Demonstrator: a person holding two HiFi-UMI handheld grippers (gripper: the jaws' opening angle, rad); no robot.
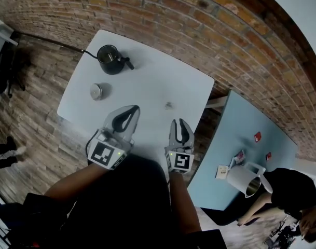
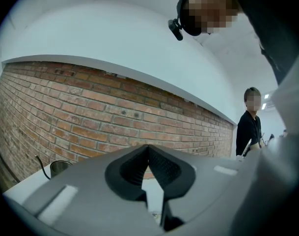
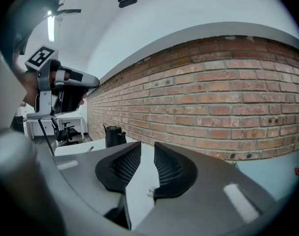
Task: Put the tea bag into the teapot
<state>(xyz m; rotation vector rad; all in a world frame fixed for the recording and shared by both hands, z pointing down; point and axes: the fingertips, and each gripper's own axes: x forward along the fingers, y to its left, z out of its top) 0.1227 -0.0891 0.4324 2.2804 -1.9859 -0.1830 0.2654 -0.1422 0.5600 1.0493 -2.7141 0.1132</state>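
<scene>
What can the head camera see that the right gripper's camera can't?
Only the head view shows the white pitcher on the blue table. Only the right gripper view shows the ceiling light. Both show the teapot, the tea bag lying on the white table, the left gripper and the brick wall.

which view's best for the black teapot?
Head view: the black metal teapot shows whole from above, standing at the far side of the pale table. The right gripper view shows the teapot small and distant, side-on. The left gripper view shows only the teapot's upper part, low at the left.
</scene>
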